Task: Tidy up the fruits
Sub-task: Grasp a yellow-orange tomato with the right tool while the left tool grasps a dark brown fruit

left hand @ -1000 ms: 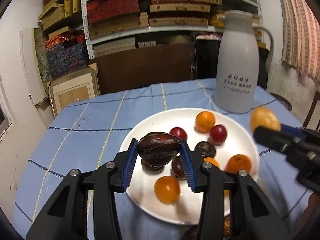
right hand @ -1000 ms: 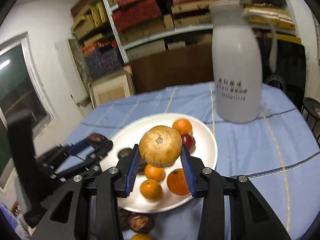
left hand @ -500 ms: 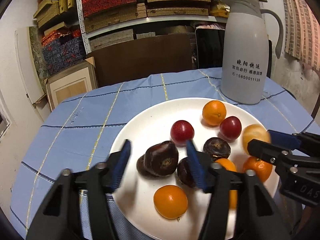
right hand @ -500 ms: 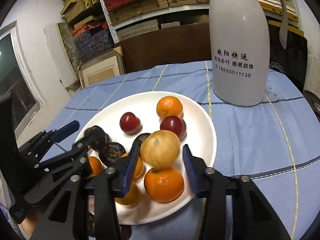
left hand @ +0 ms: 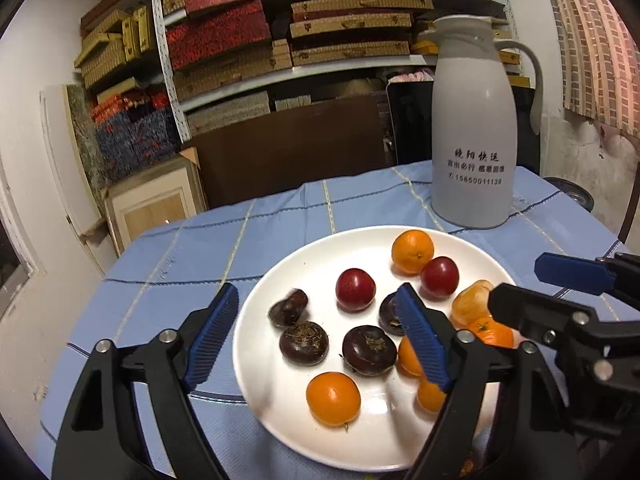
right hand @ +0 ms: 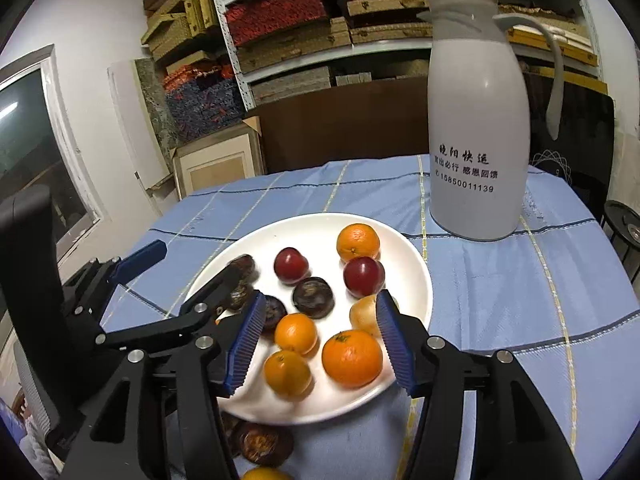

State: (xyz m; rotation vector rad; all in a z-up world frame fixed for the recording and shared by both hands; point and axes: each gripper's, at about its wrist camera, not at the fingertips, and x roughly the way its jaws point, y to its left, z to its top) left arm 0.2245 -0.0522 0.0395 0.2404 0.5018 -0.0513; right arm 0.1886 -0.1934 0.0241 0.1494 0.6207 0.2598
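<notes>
The left tool (left hand: 316, 334) is spread wide above the near-left part of the white plate (left hand: 280, 412) and pinches nothing. The right tool (right hand: 318, 338) is also spread, and it is empty too. The plate stands on the table, which has a blue checked cloth (right hand: 500, 292). On the plate lie several oranges, for example one at the far side (right hand: 357, 242), two red plums (right hand: 291, 265), some dark brown fruits (left hand: 303, 342) and a pale yellow fruit (right hand: 362, 314) just beside the right tool's right finger. One more dark fruit (right hand: 262, 444) lies on the cloth, near the front rim of the plate. A white thermos jug (right hand: 478, 120) stands upright behind the plate.
</notes>
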